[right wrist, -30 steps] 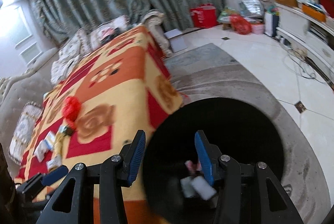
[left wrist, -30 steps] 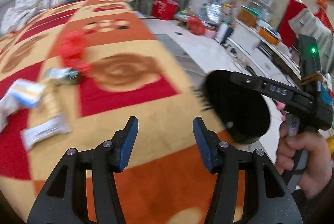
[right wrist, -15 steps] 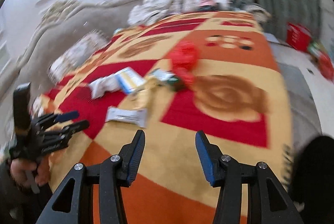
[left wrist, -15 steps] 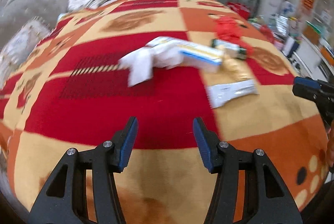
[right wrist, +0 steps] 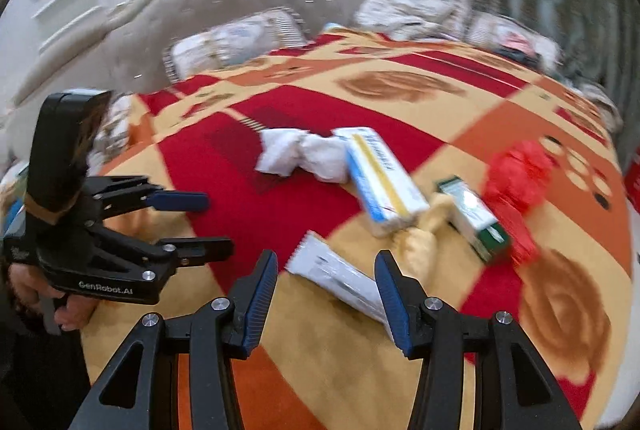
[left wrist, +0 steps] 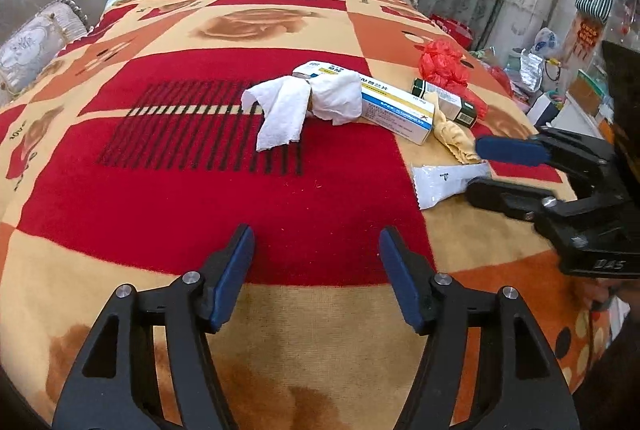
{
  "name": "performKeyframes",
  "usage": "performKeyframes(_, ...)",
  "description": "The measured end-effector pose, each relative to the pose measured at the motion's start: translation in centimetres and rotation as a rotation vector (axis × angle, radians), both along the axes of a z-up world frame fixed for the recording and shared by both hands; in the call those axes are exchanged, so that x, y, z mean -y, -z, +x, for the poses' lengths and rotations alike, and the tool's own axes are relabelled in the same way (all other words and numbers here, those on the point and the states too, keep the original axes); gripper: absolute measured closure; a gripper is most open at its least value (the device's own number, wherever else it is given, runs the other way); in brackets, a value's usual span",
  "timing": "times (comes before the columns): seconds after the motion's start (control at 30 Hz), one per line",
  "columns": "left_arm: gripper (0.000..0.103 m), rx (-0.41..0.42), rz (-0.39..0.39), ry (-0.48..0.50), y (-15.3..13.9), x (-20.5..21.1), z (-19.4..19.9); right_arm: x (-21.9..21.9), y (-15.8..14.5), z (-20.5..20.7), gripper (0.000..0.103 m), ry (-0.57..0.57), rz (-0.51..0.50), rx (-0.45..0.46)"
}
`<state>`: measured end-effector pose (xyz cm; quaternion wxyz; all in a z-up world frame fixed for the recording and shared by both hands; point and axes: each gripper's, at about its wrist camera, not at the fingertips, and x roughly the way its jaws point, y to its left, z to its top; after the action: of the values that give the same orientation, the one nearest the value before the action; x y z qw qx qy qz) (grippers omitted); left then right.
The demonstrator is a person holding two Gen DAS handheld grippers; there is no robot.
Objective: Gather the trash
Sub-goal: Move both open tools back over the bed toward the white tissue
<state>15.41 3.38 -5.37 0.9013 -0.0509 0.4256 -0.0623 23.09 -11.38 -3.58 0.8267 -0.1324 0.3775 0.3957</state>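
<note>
White wrapper (right wrist: pixel 340 280) lies by the parted right gripper (right wrist: pixel 326 296) (left gripper (left wrist: pixel 316 276) opening, empty).

Left claw (left wrist: pixel 316 276) opening over blanket (left wrist: pixel 160 189), empty, tissue (left wrist: pixel 304 105) beyond

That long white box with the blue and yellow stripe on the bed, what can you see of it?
The box is a slim white carton, seemingly cardboard, with a blue band, a yellow stripe and small print too fine to read. It looks closed and lies flat on the blanket. Crumpled white tissue drapes over its far end, and a yellow rag lies against its near end. Neither gripper touches it.
</note>
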Motion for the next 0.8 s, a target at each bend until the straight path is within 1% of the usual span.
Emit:
performKeyframes(0.07, 0.039, 0.001, -0.008, 0.000, 0.0, -0.1, 0.0, -0.3, 0.9, 0.6, 0.055, -0.013, -0.049, -0.010)
performKeyframes(0.13, 0.038, 0.001, -0.010, -0.001, 0.0, -0.2, 0.0, -0.2, 1.7, 1.0, 0.055, -0.015, -0.086, 0.002)
performKeyframes(0.2, 0.038, 0.001, -0.009, -0.002, 0.0, -0.2, 0.0, -0.2, 1.9, 1.2, 0.055, -0.016, -0.098, -0.003)
performKeyframes(0.3, 0.038, 0.001, -0.007, -0.003, 0.0, -0.2, 0.1, -0.6, 2.3, 0.8, 0.054, -0.020, -0.164, 0.017)
performKeyframes(0.33, 0.038, 0.001, -0.006, -0.003, 0.0, -0.2, 0.1, -0.6, 2.3, 0.7, 0.054, -0.019, -0.170, 0.017)
performKeyframes(0.4, 0.038, 0.001, -0.002, -0.005, 0.0, -0.2, 0.1, -0.5, 2.2, 0.6, 0.056, -0.017, -0.164, -0.008)
performKeyframes(0.43, 0.038, 0.001, -0.001, -0.005, 0.0, -0.2, 0.1, -0.5, 2.1, 0.3, 0.062, -0.017, -0.163, -0.009)
performKeyframes(0.5, 0.038, 0.001, -0.001, -0.006, 0.0, -0.2, 0.1, -0.3, 1.7, -0.1, 0.067, 0.003, -0.160, -0.011)
performKeyframes(0.53, 0.038, 0.001, -0.001, -0.005, 0.0, -0.2, 0.1, -0.2, 1.6, -0.3, 0.073, 0.014, -0.153, -0.020)
performKeyframes(0.67, 0.038, 0.001, 0.002, -0.006, 0.0, -0.1, 0.1, 0.4, 1.5, -0.6, 0.080, 0.096, -0.158, -0.020)
performKeyframes(0.7, 0.038, 0.001, 0.003, -0.006, 0.0, -0.2, 0.1, 0.7, 1.5, -0.5, 0.081, 0.123, -0.148, -0.030)
performKeyframes(0.8, 0.038, 0.001, 0.001, -0.007, 0.0, -0.2, 0.1, 2.0, 0.6, -0.5, 0.086, 0.158, -0.059, -0.094)
